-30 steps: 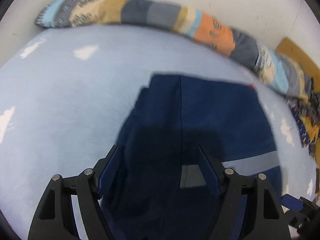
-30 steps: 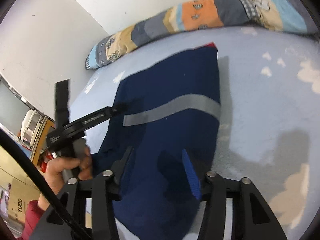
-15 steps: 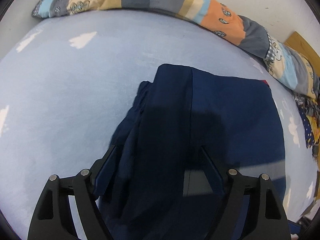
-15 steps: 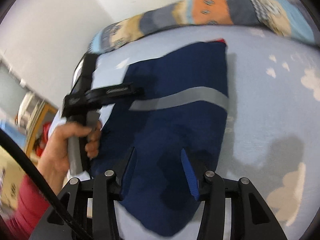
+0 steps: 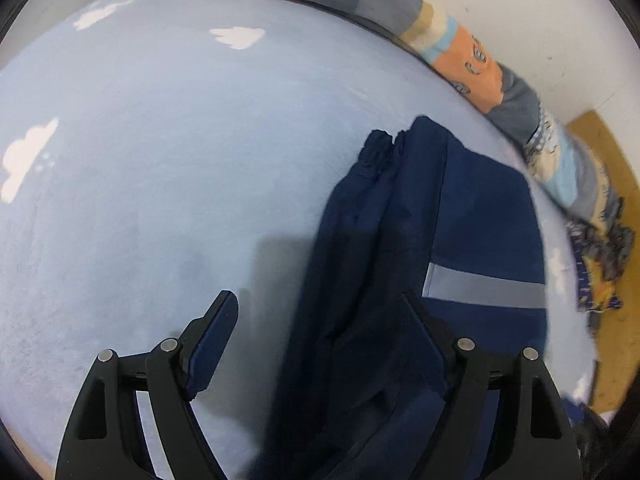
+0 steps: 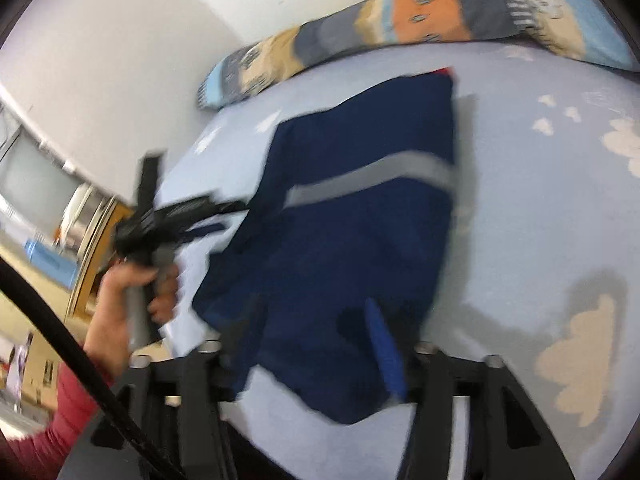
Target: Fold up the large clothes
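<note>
The left hand-held gripper had slid off the jacket, jaws wide, empty; the right hand-held gripper stood open over its hem.

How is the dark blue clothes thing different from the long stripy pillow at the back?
The navy garment is one dark colour with a single grey band; the patchwork bolster has many colours, such as orange, beige and light blue. The garment lies flat and folded mid-bed; the bolster is plump and long and runs by the wall. Both rest on the pale blue sheet.

No text, label or number is readable anywhere.
</note>
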A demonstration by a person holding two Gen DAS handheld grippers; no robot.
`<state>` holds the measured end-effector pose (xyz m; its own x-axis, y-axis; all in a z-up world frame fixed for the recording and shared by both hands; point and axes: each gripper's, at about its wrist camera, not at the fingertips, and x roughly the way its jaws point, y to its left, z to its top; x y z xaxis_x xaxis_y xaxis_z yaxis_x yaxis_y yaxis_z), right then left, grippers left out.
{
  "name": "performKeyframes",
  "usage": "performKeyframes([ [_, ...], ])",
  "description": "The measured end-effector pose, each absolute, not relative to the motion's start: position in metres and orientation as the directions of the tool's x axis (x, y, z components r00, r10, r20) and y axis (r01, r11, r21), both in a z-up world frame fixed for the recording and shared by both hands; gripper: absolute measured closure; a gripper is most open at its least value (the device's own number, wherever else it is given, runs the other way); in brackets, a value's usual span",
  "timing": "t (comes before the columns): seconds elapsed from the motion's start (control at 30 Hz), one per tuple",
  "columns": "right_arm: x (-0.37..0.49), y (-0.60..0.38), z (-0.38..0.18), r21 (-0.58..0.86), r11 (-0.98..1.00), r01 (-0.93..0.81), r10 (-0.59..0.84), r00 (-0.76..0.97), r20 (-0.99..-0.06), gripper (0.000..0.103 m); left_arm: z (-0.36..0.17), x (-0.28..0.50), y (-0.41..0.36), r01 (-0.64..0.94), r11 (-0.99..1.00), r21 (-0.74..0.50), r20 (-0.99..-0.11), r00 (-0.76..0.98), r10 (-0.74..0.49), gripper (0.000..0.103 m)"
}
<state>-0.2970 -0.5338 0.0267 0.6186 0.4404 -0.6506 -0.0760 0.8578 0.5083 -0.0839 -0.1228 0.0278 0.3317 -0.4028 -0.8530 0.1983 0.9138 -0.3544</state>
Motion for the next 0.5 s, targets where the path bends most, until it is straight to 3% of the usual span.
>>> performKeyframes([
  [0.2, -0.277, -0.58, 0.004, 0.641, 0.765, 0.07, 0.468, 0.622, -0.627, 0.032, -0.002, -0.072, -0.112, 0.198, 0.862, -0.466, -0.846, 0.186, -0.5, 0.014],
  [0.33, -0.263, -0.583, -0.015, 0.689, 0.715, 0.116, 0.507, 0.594, -0.625, 0.031, -0.006, -0.07, -0.127, 0.216, 0.757, -0.616, -0.759, 0.094, -0.644, 0.014],
  [0.5, -0.255, -0.58, -0.032, 0.712, 0.687, 0.145, 0.525, 0.578, -0.624, 0.029, -0.018, -0.074, -0.146, 0.243, 0.756, -0.607, -0.772, 0.044, -0.634, 0.014],
])
